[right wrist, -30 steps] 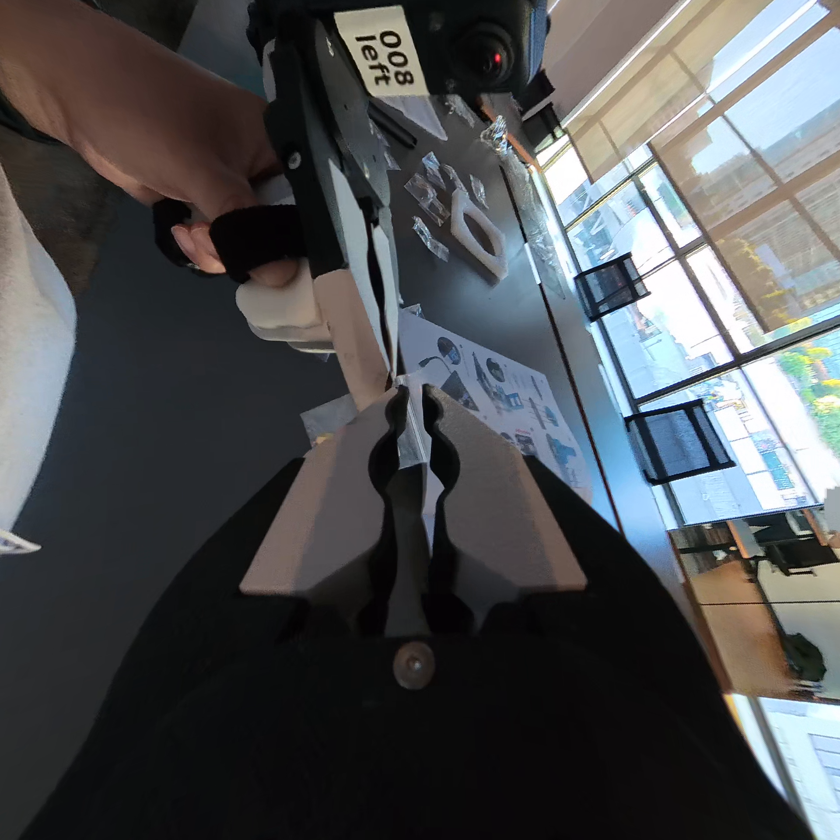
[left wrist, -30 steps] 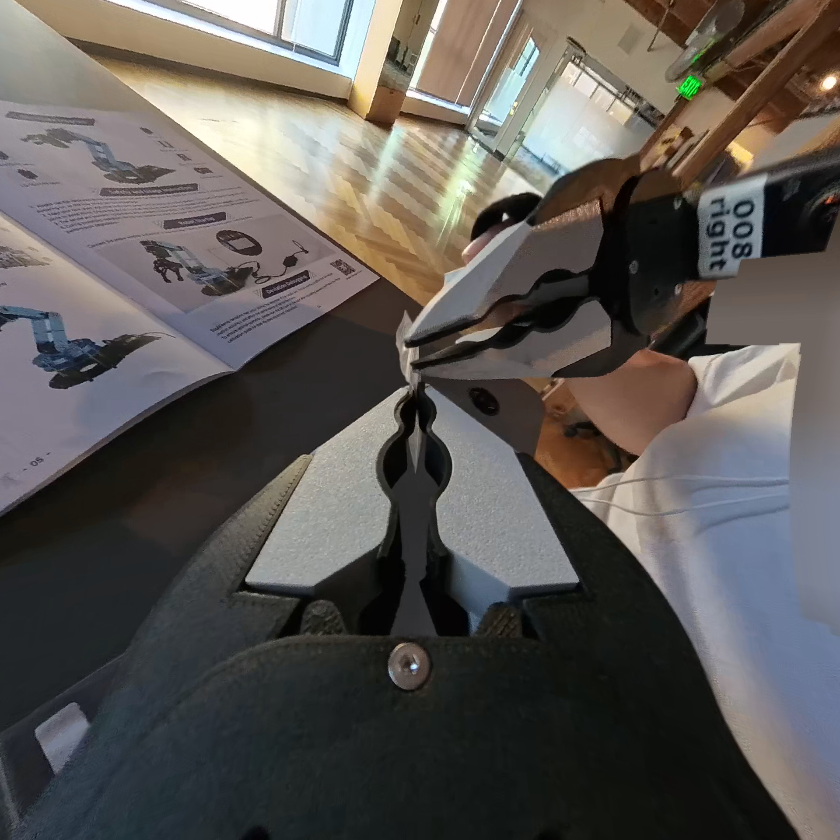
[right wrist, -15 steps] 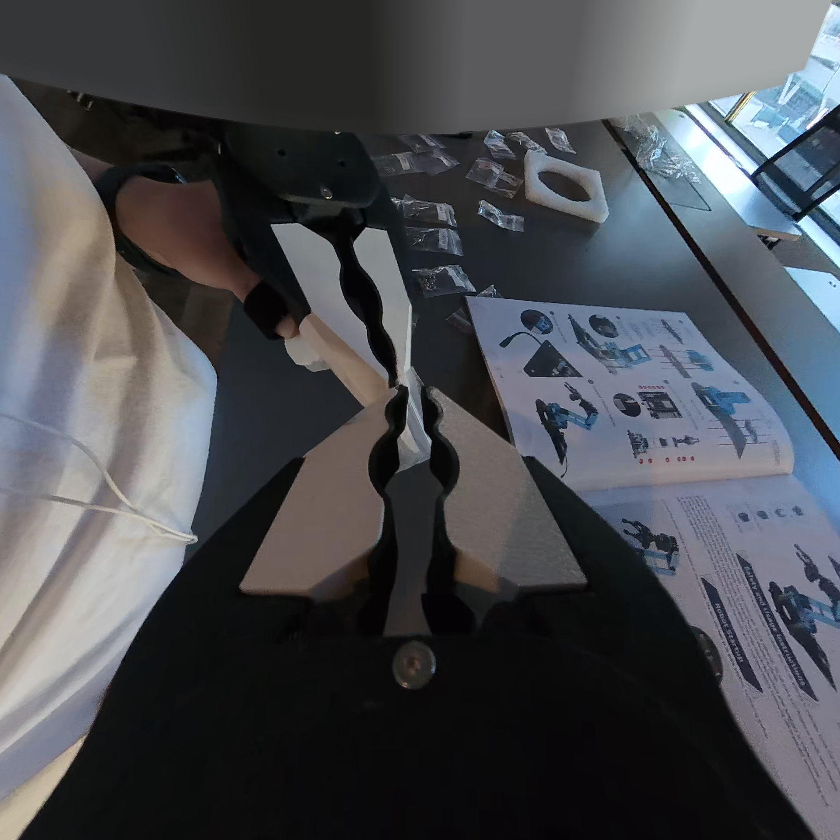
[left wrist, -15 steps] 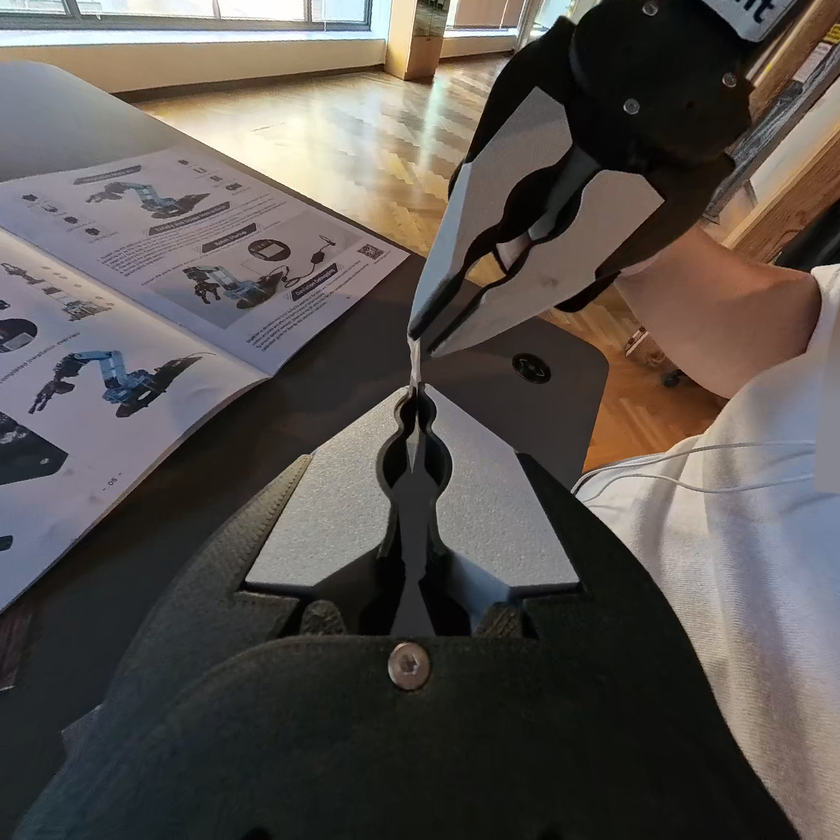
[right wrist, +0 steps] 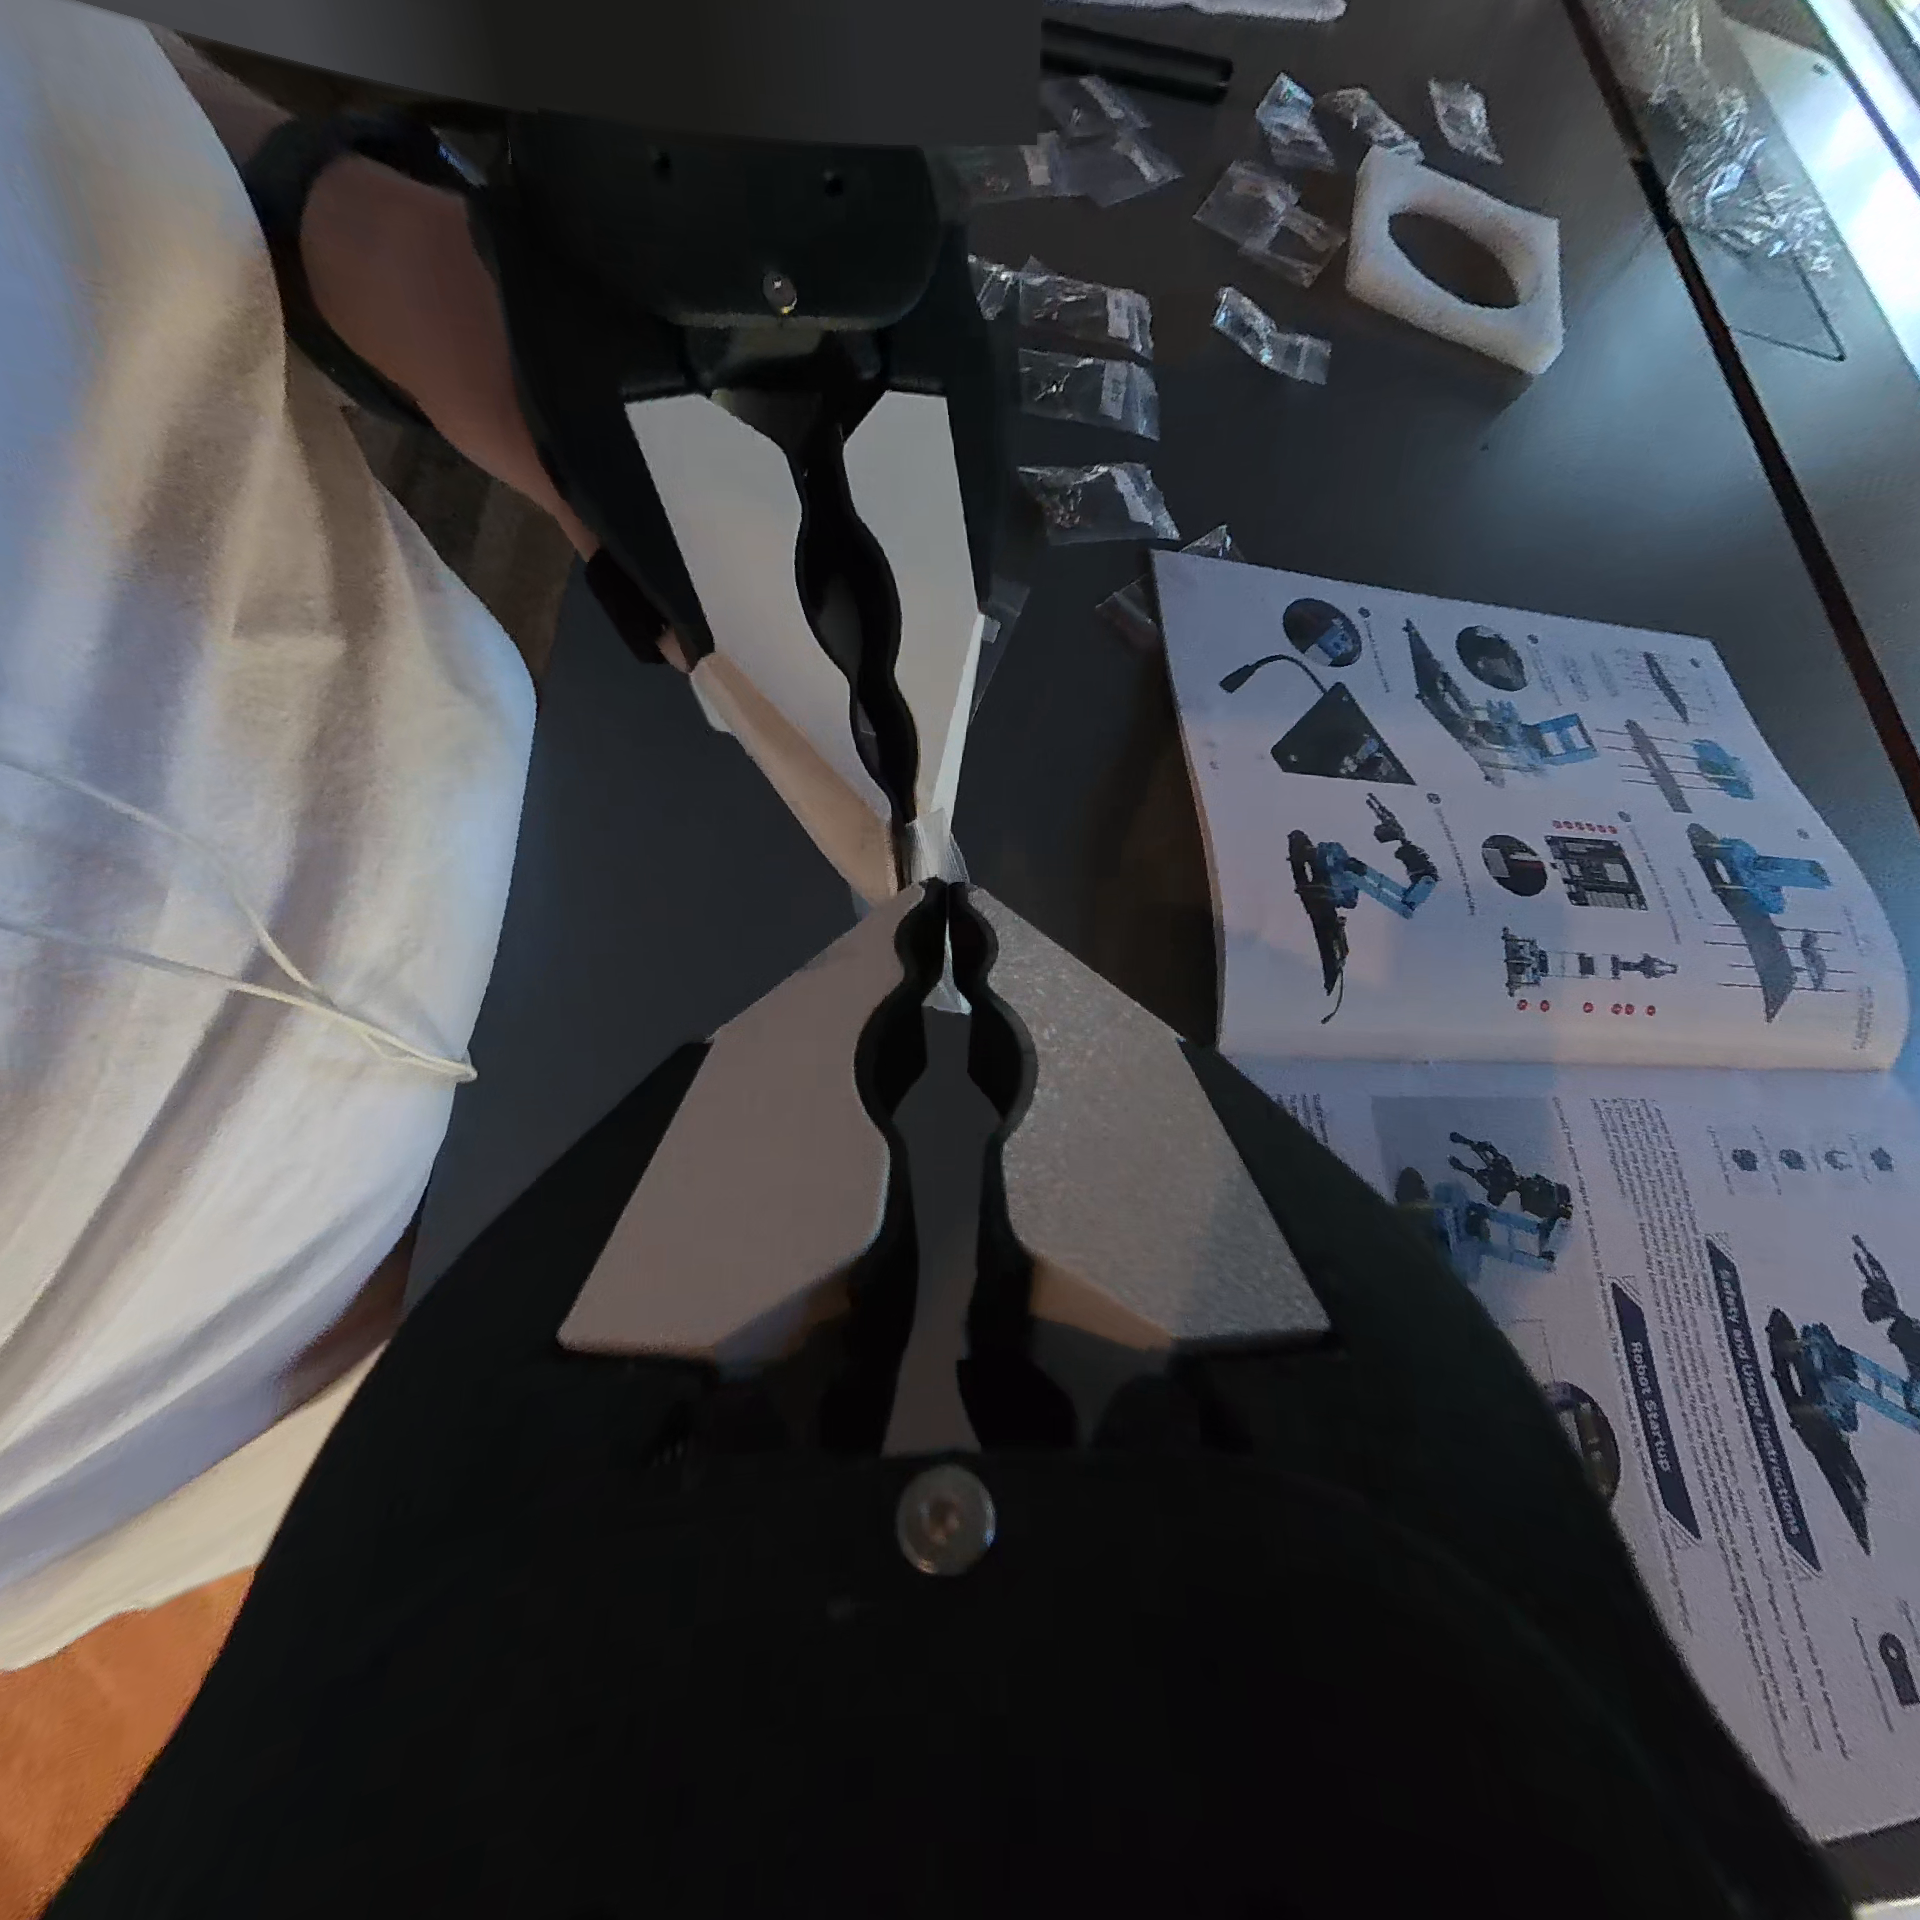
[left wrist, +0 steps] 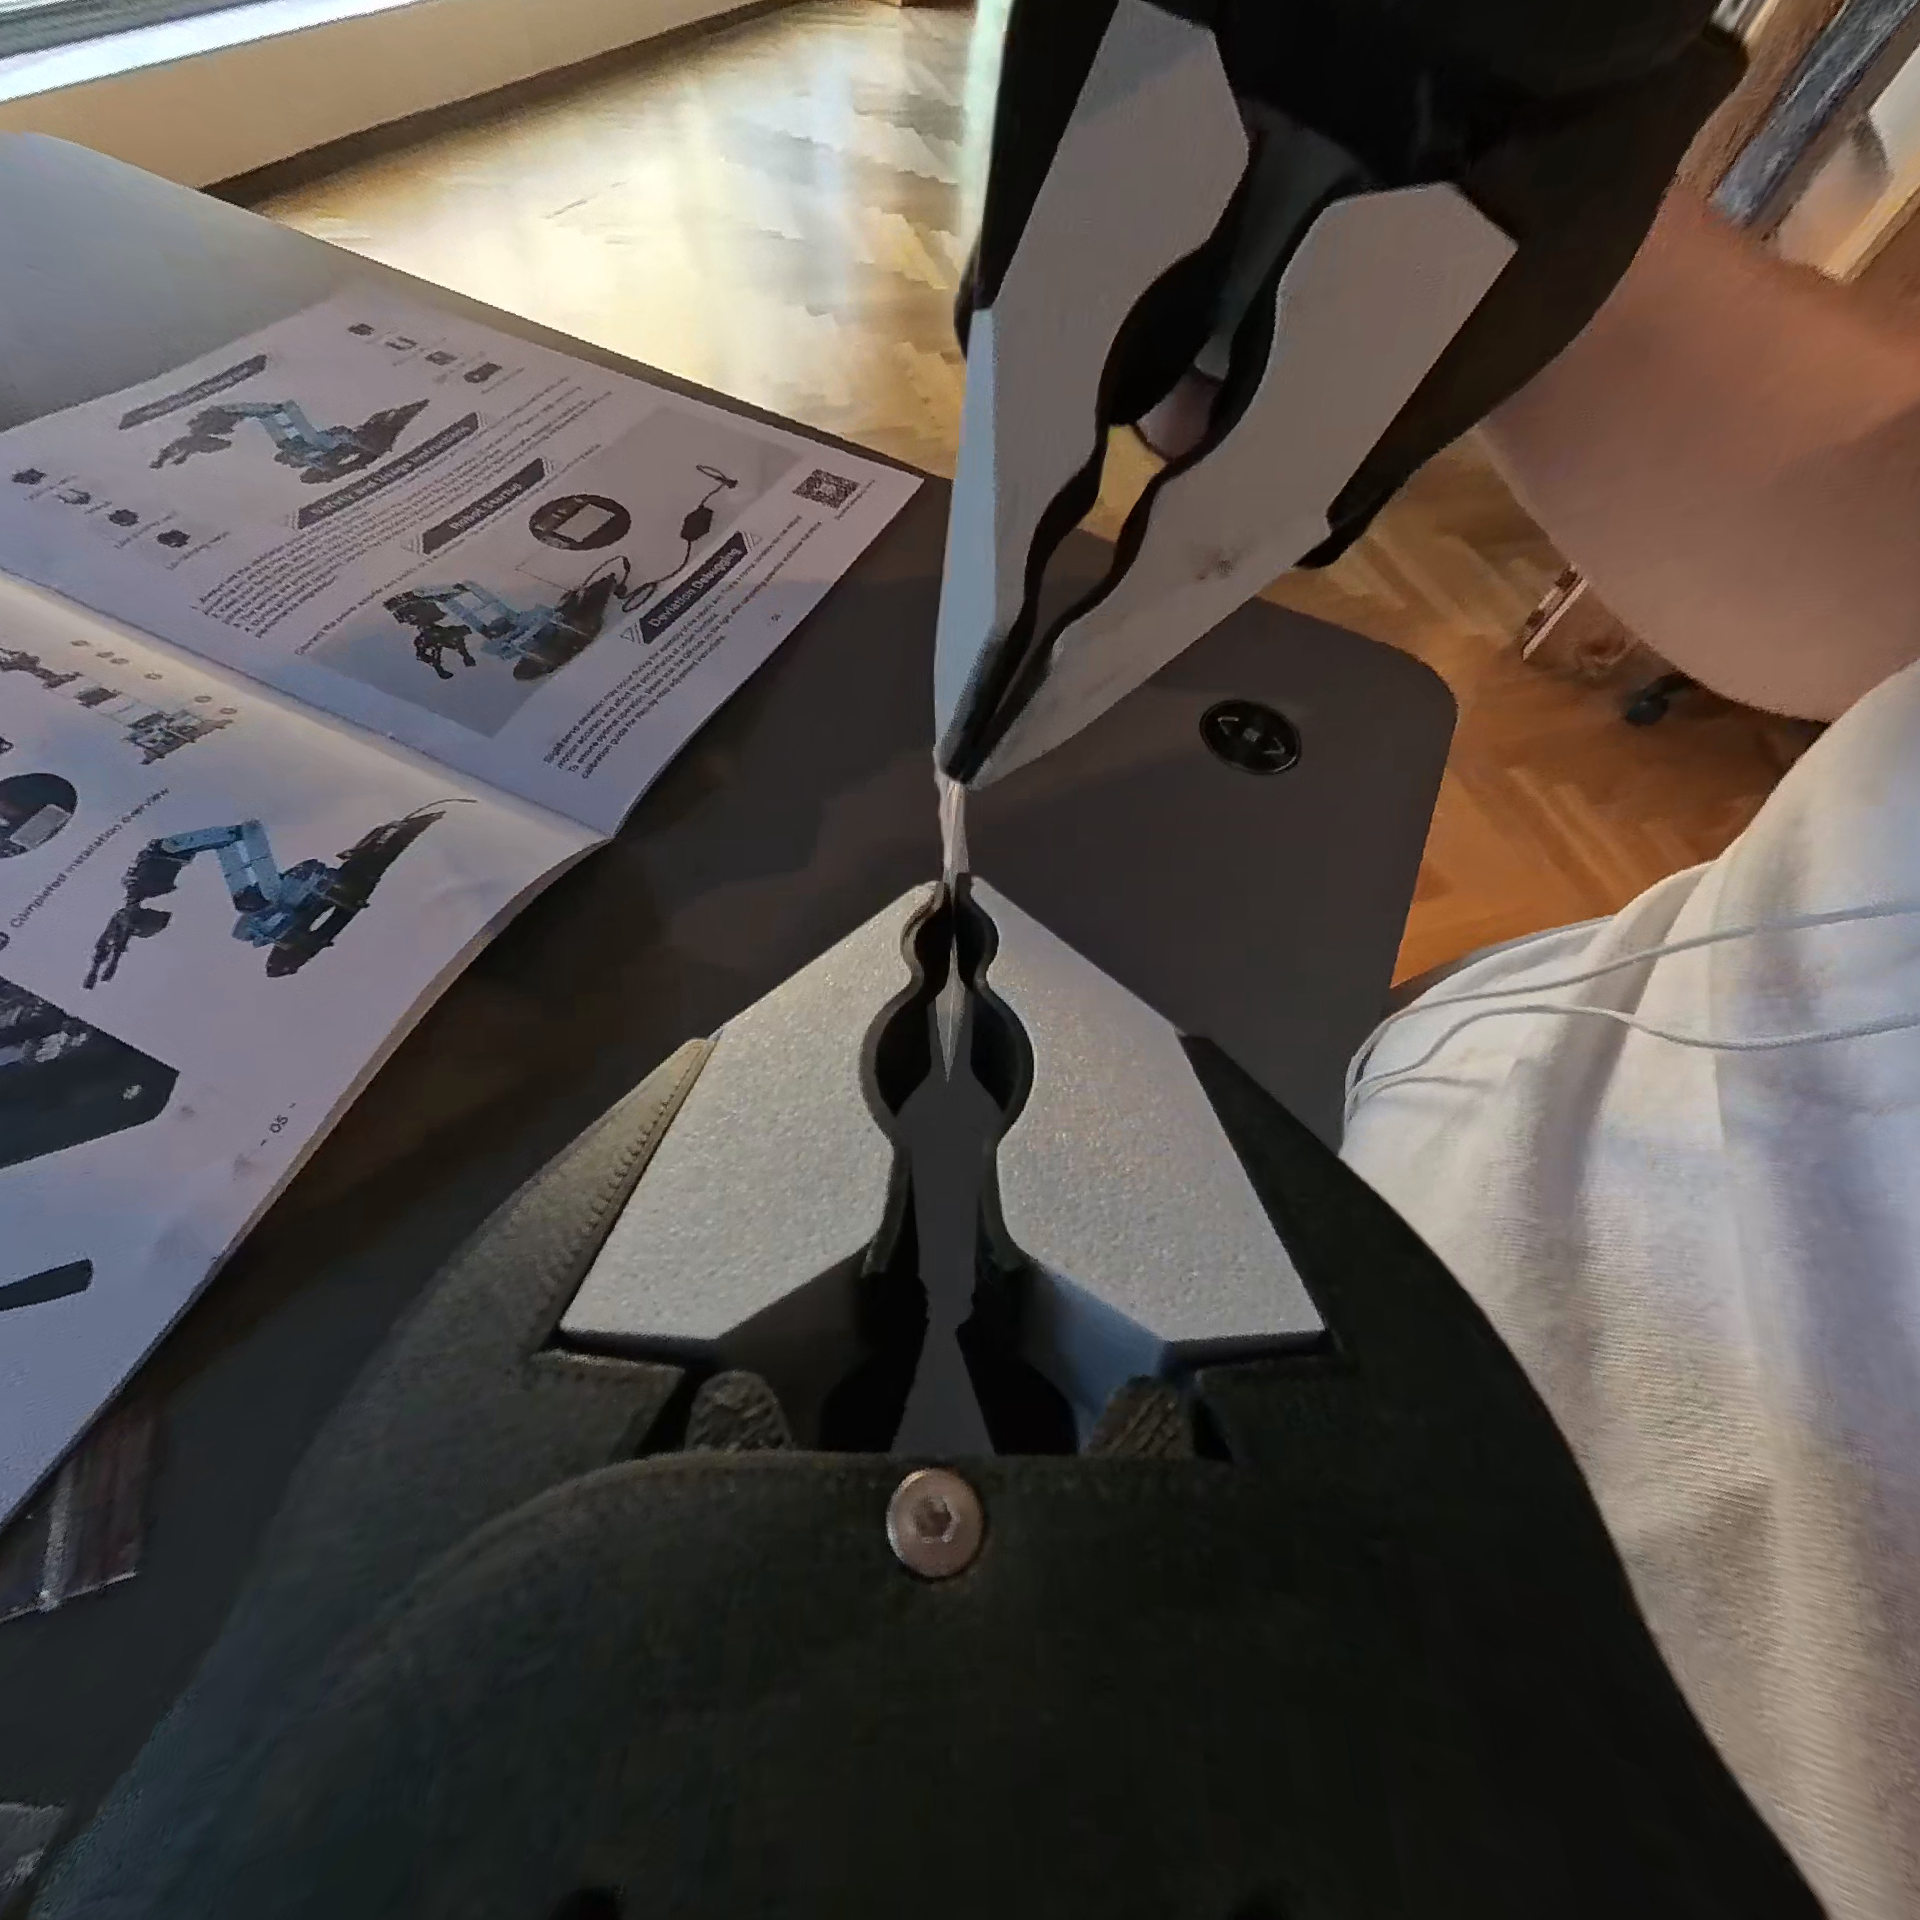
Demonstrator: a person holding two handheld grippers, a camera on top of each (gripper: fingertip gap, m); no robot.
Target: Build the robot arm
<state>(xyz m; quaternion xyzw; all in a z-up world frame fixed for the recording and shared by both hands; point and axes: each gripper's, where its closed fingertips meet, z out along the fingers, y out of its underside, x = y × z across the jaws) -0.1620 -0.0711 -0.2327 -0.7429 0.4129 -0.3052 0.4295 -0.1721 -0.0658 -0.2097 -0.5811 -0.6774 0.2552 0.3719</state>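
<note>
Both grippers pinch one small clear plastic bag (left wrist: 953,836), seen edge-on, and hold it in the air above the dark table (left wrist: 1195,894). My left gripper (left wrist: 954,896) is shut on its near end. The right gripper (left wrist: 961,774) comes down from above, tip to tip with mine, shut on the other end. In the right wrist view the right gripper (right wrist: 940,894) is shut on the bag (right wrist: 928,844) and the left gripper (right wrist: 906,840) meets it from above. The bag's contents are hidden.
An open instruction booklet (left wrist: 312,644) lies on the table to the left; it also shows in the right wrist view (right wrist: 1538,831). Several small parts bags (right wrist: 1091,395) and a white foam ring (right wrist: 1455,260) lie farther off. A person's white shirt (left wrist: 1662,1195) is close by. Less than 4 cm separates the two grippers' tips.
Both grippers have swung round while holding the bag: the right gripper rose from beside mine to above it, pointing down. The bag now shows stretched between the tips.
</note>
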